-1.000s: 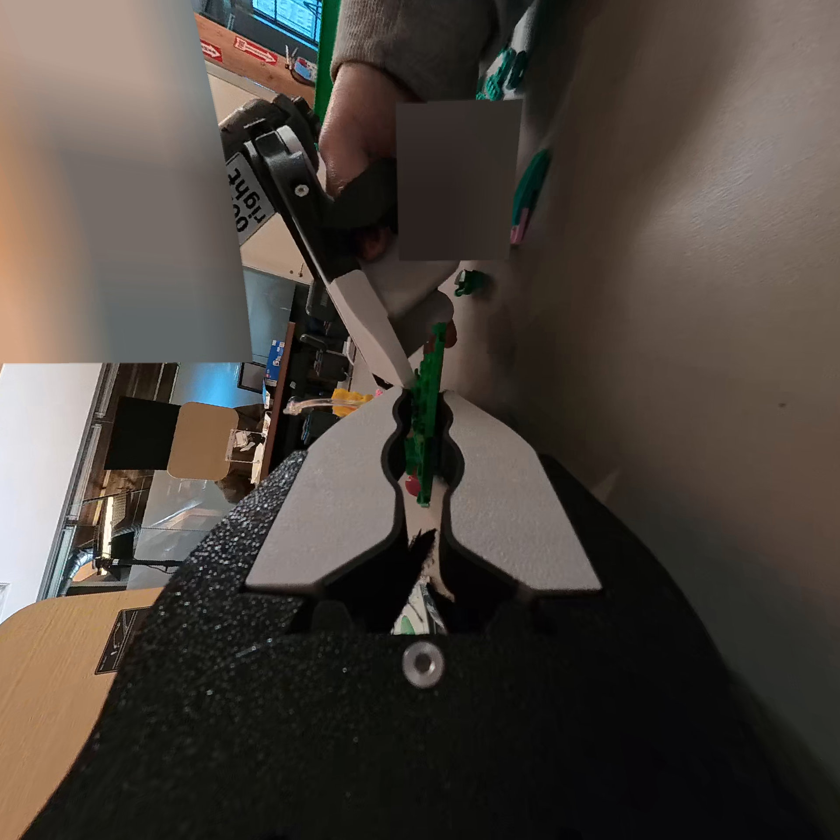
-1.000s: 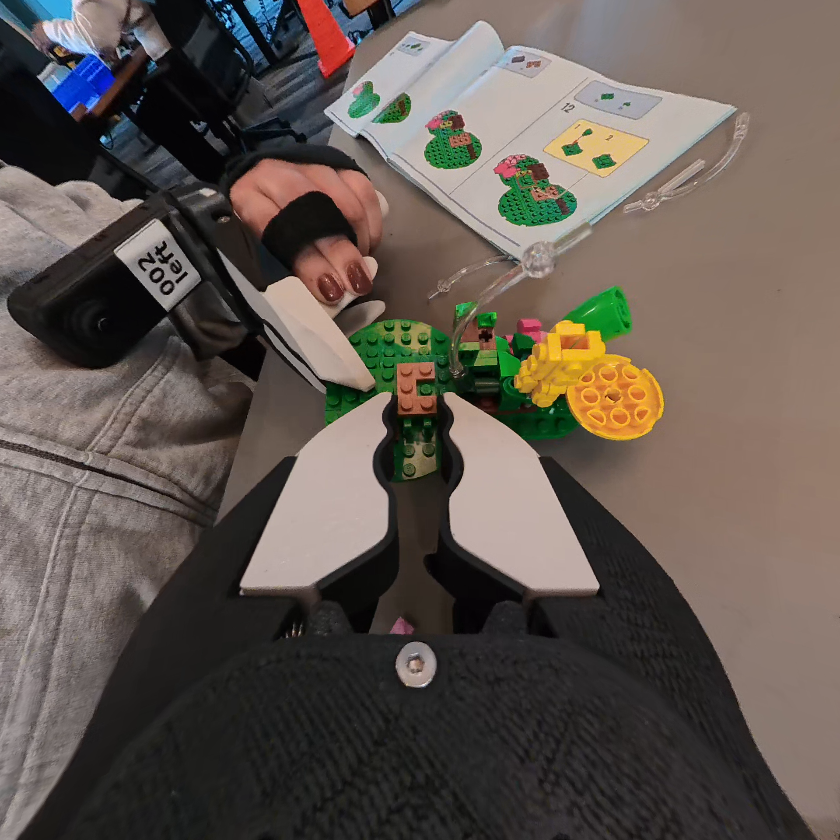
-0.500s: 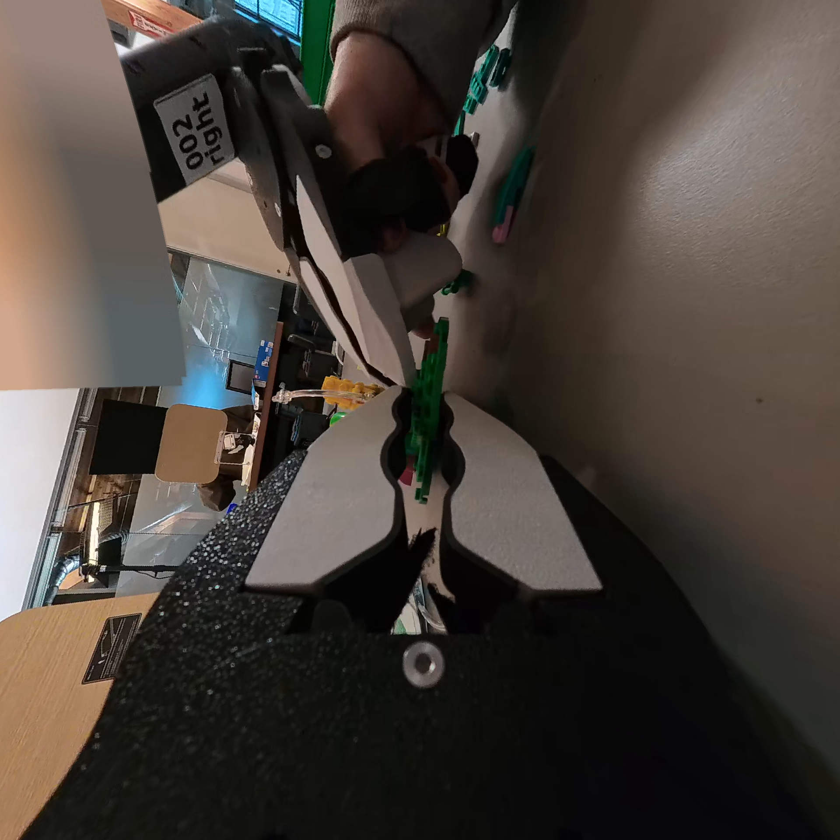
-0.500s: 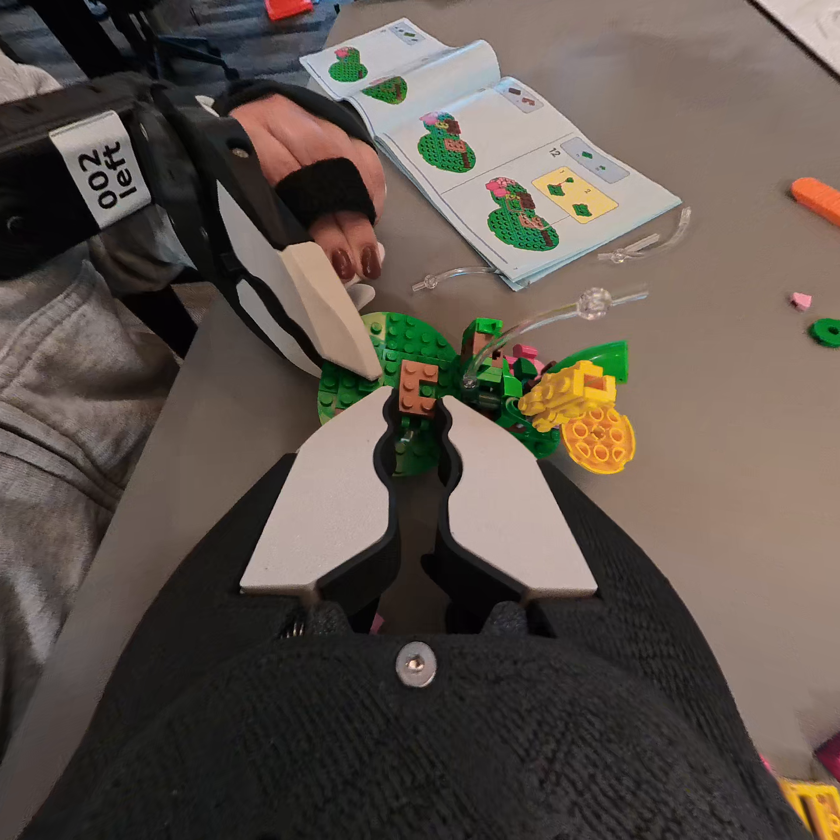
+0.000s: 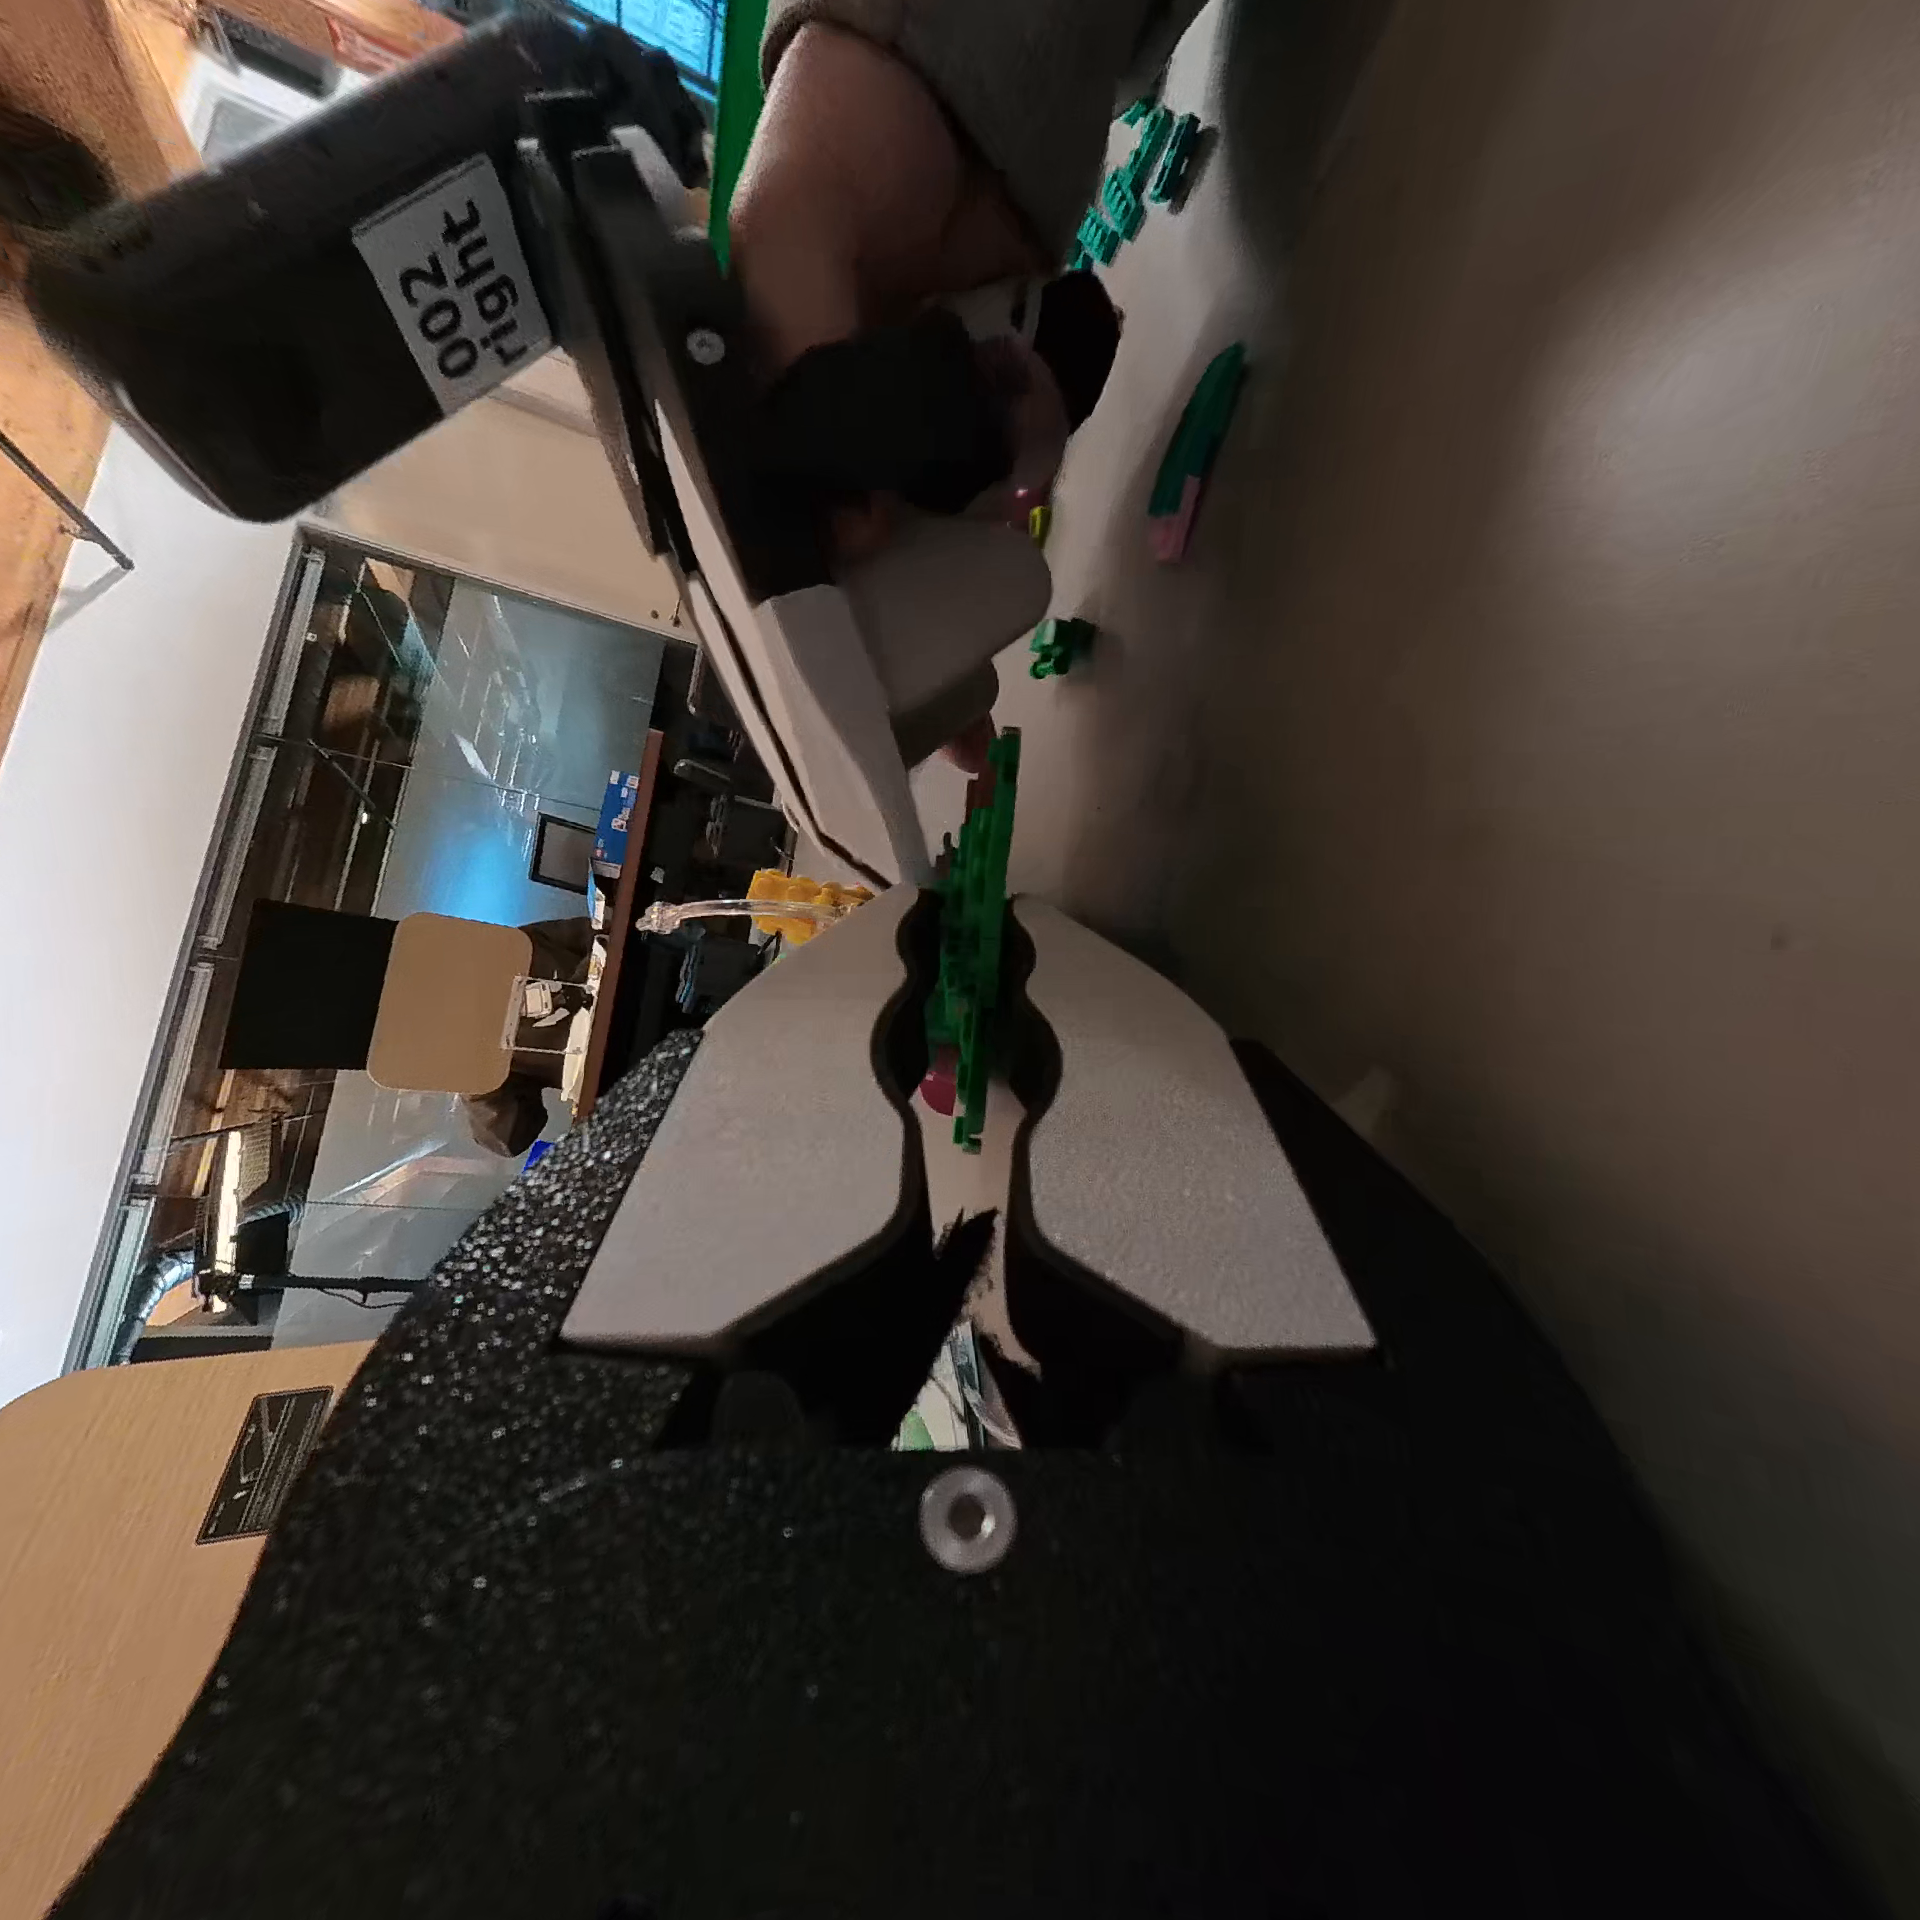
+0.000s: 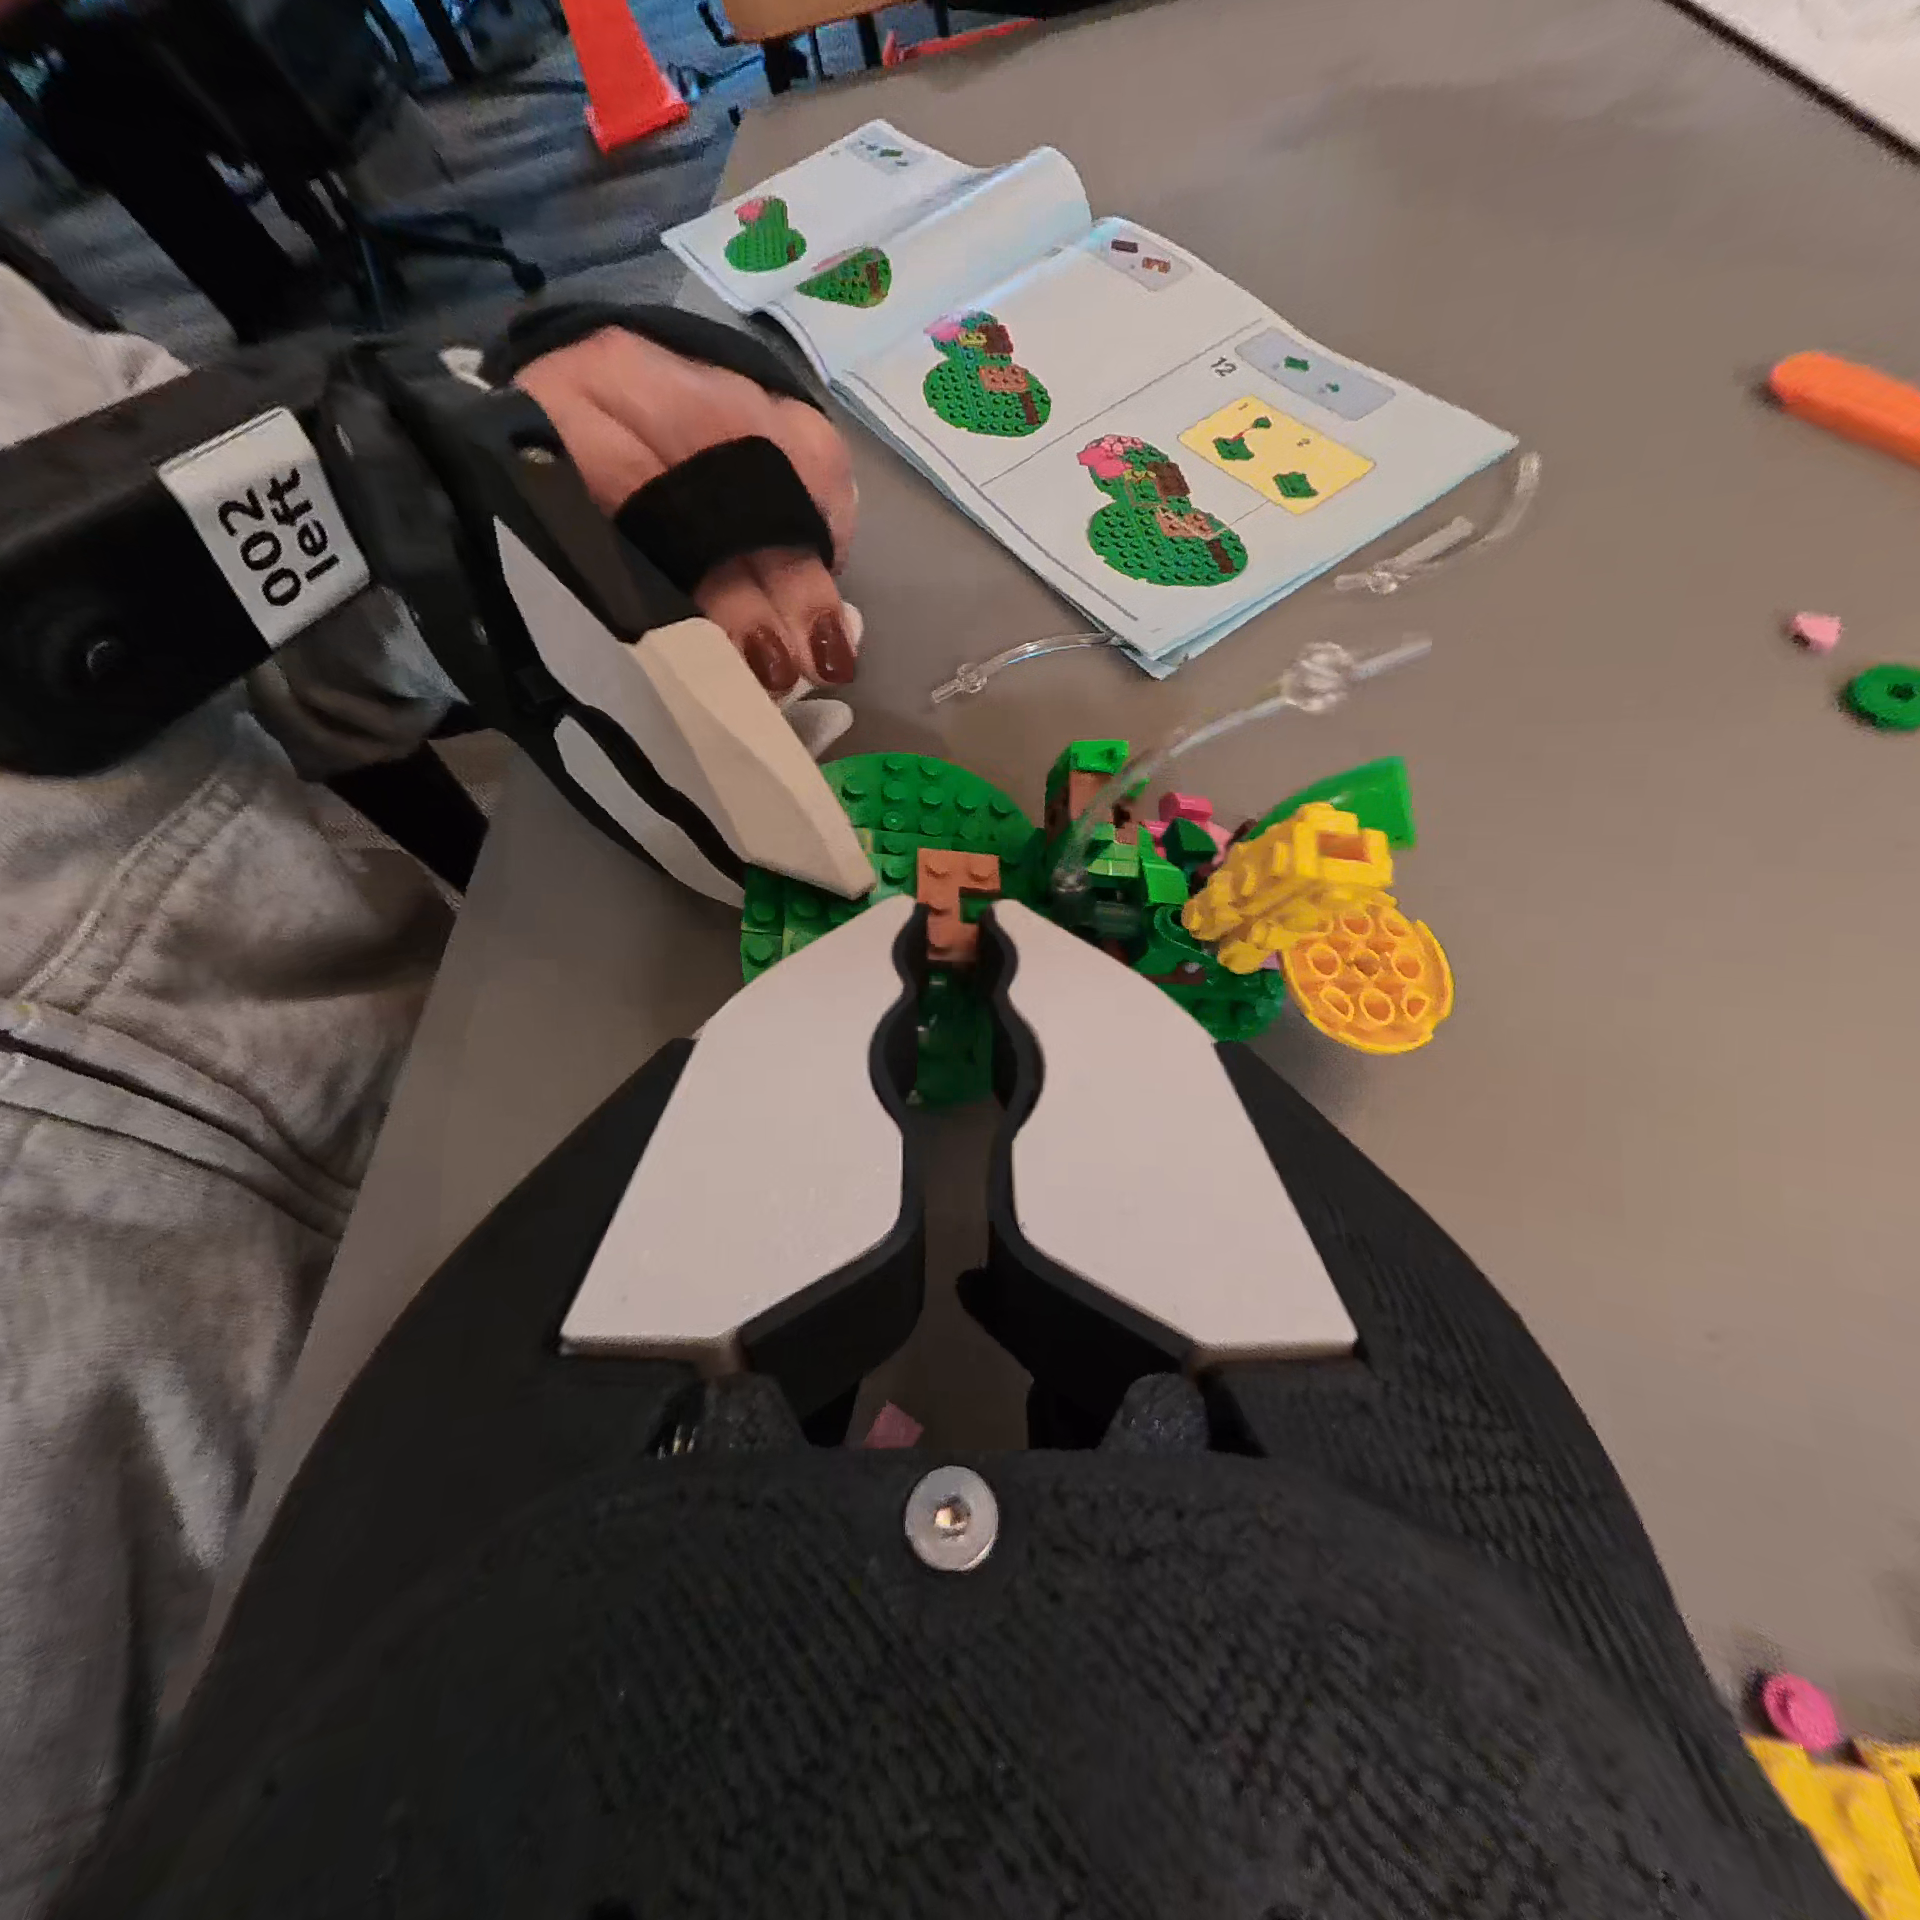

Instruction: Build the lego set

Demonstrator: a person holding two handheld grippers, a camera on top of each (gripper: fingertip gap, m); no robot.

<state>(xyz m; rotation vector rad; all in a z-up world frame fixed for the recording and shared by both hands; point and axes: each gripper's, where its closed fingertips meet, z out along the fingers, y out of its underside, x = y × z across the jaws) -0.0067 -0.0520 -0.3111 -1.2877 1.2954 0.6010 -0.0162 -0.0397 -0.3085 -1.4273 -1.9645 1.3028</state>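
Note:
A round green studded baseplate [image 6: 914,800] carries a small green, brown and pink build with a yellow flower [image 6: 1309,883] and a clear curved rod [image 6: 1247,707]. My left gripper [image 5: 968,914] is shut on the plate's near edge, which shows edge-on [image 5: 982,831] between its fingertips. It also shows in the right wrist view [image 6: 790,883], clamped on the plate's left rim. My right gripper [image 6: 956,914] is shut on a brown L-shaped brick [image 6: 951,883] and holds it over the plate's studs. In the left wrist view the right gripper [image 5: 904,842] comes down onto the plate from above.
An open instruction booklet [image 6: 1091,416] lies behind the build on the grey table [image 6: 1558,1143]. Loose pieces lie at the right: an orange one [image 6: 1849,400], a pink one [image 6: 1813,629], a green ring [image 6: 1881,696]. A yellow round plate [image 6: 1366,982] leans by the flower. The table edge runs at the left. Only a small space, under 4 cm, lies between the two pairs of fingers.
My right gripper's fingertips have come closer together on the brown brick, which now sits narrower between them. The left gripper has kept its hold on the green plate.

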